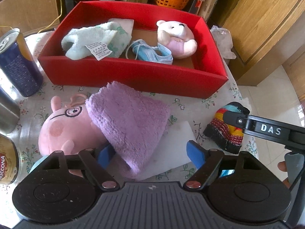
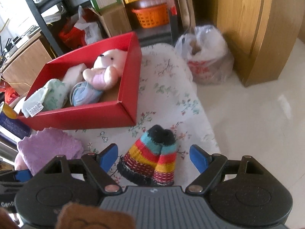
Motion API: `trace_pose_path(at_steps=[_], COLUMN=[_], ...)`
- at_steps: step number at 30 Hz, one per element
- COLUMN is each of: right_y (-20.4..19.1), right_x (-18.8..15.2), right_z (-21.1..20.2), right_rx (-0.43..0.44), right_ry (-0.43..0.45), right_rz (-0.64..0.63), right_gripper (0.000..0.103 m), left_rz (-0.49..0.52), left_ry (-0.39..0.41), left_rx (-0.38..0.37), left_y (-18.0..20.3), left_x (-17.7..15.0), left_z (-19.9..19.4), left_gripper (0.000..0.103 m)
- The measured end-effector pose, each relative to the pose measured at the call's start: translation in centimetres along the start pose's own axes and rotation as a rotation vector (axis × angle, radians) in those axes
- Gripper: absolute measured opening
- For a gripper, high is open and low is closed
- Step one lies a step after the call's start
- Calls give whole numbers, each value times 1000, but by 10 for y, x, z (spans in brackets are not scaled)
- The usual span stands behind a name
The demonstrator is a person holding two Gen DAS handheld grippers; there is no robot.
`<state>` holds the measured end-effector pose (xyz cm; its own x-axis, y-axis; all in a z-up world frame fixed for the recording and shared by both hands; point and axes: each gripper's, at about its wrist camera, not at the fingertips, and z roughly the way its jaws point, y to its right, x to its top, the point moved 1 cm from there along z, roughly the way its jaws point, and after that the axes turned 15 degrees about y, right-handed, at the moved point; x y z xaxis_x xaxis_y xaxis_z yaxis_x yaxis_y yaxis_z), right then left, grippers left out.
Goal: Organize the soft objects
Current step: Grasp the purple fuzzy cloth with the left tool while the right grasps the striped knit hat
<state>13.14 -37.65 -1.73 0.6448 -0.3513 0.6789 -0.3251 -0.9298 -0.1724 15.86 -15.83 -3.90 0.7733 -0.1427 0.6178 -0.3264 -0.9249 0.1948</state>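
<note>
Two open grippers hover over a floral tablecloth (image 1: 190, 103): the left gripper (image 1: 150, 153), fingers apart, straddles a fluffy folded purple cloth (image 1: 129, 122) draped on a pink pig plush (image 1: 66, 127). The right gripper (image 2: 153, 157), fingers apart, brackets rainbow-striped knit socks (image 2: 152, 156) near the red box (image 1: 133, 74).

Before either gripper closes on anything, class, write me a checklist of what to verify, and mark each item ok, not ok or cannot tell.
1. Left gripper open around the purple towel: ok, the fingers stand wide on either side.
2. Right gripper open around the striped socks: ok.
3. Towel free of the pig plush: not ok, it lies over the plush.
4. Room in the red box: ok, bare floor shows between the mask and the near wall.
5. Cans away from the left gripper's path: cannot tell.
</note>
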Motion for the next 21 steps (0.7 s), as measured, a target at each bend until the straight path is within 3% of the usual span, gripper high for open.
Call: trace_pose_path(at_steps=[11,12,14,16,18,21], right_y=[-17,-17,-17,-17,-16,-15], right_x=[0,-1,-2,-4,-5,-7], right_z=[20,21,24,25,26,26], right_rx=[-2,-2,2,-5,-11,-8], right_ry=[-12,-13,-28,-40,-44,-50], right_rz=[-29,-31,-40,-46,-58,-60], right_gripper=[59,57,43,35,26,21], left_rz=[4,8,15,20,6,-19], left_ry=[5,9,9,1,-28,-48], left_rx=[26,29,39,51,30,20], left_y=[-1,-1,-1,-2,-5,-9], left_x=[-1,-1,-1,-1,-1,-3], left_z=[5,5,6,7,10,12], left_gripper=[80,78,72,49,34,33])
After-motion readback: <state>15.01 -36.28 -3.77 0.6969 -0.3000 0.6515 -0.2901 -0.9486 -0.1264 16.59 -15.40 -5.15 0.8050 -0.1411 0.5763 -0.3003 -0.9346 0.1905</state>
